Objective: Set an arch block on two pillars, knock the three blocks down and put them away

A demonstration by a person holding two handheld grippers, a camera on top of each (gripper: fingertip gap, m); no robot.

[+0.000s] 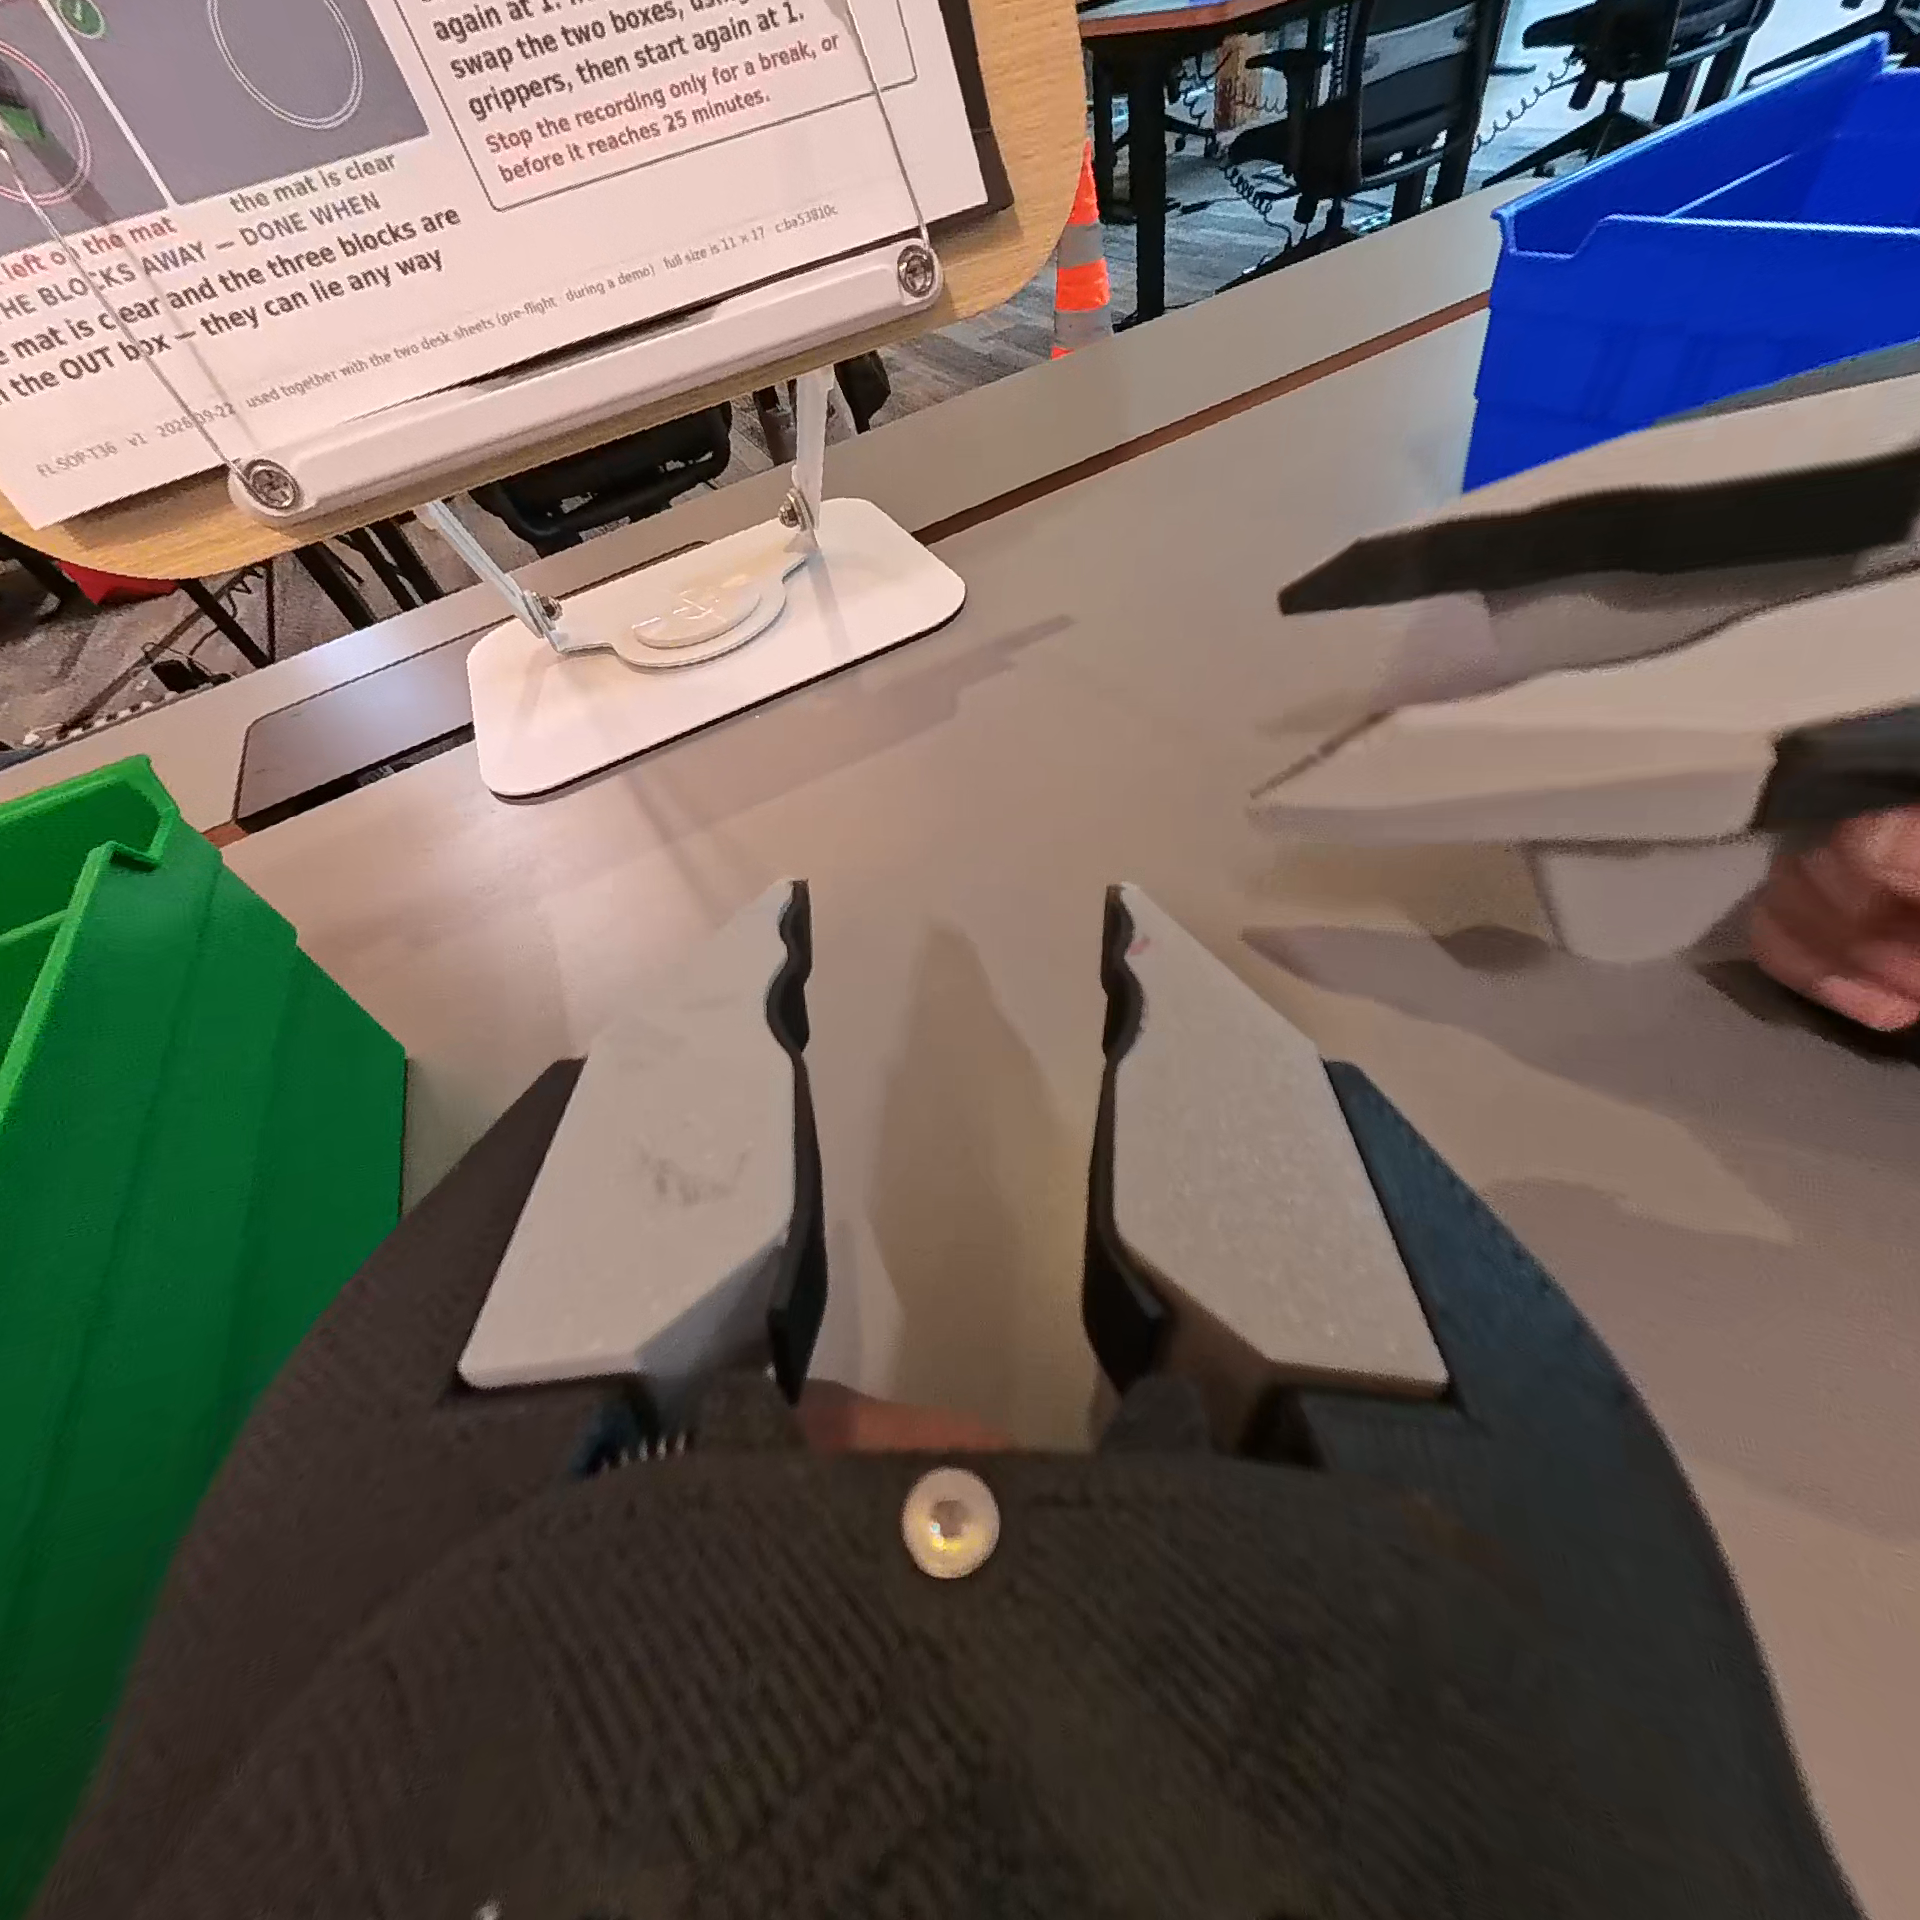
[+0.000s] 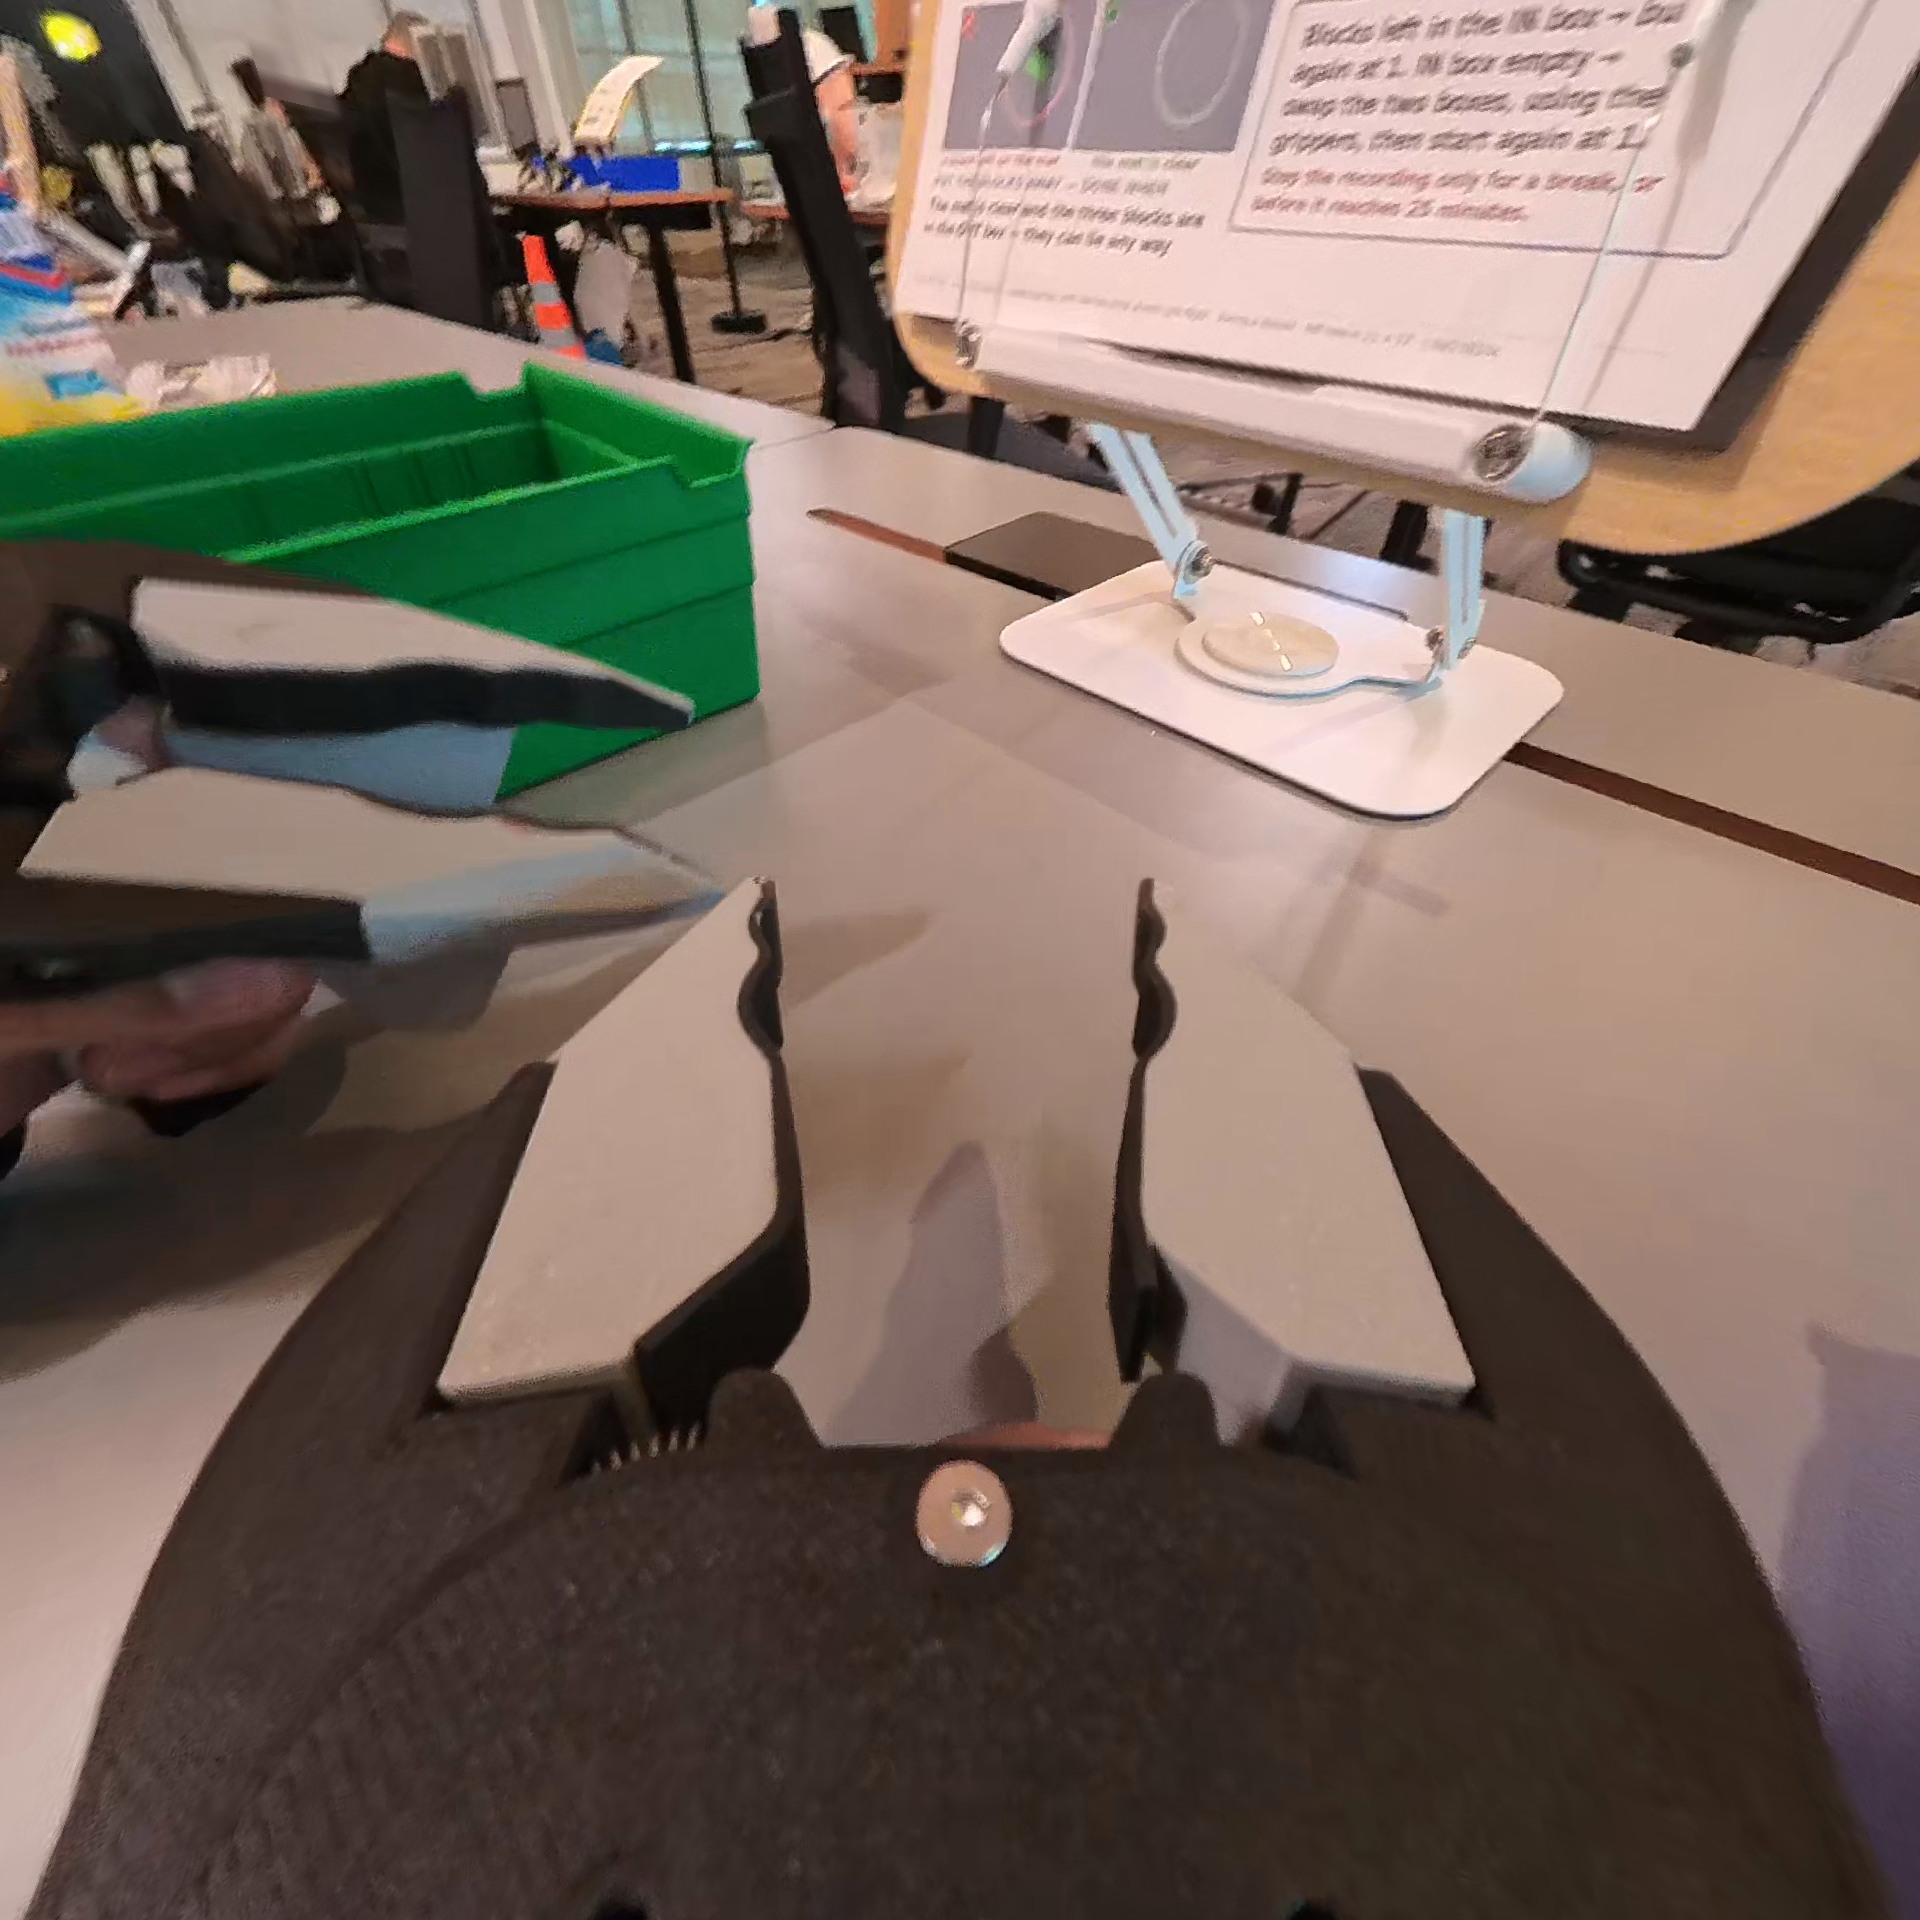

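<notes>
No arch block or pillar shows in either view. My left gripper (image 1: 958,904) is open and empty, held low over the grey table (image 1: 1039,748). My right gripper (image 2: 954,894) is open and empty over the same table (image 2: 1351,987). Each gripper shows blurred in the other's view: the right one (image 1: 1273,701) comes in from the right, the left one (image 2: 701,805) from the left, both with jaws apart and pointing inward. A green bin (image 1: 156,1143) stands at the left, and the part of its inside seen in the right wrist view (image 2: 520,520) holds nothing.
A blue bin (image 1: 1714,260) stands at the far right. A white stand (image 1: 717,644) holding a printed instruction sheet (image 1: 520,156) sits at the table's back, and its base also shows in the right wrist view (image 2: 1278,686). A hand (image 1: 1839,935) holds the right gripper. Chairs, desks and an orange cone lie beyond.
</notes>
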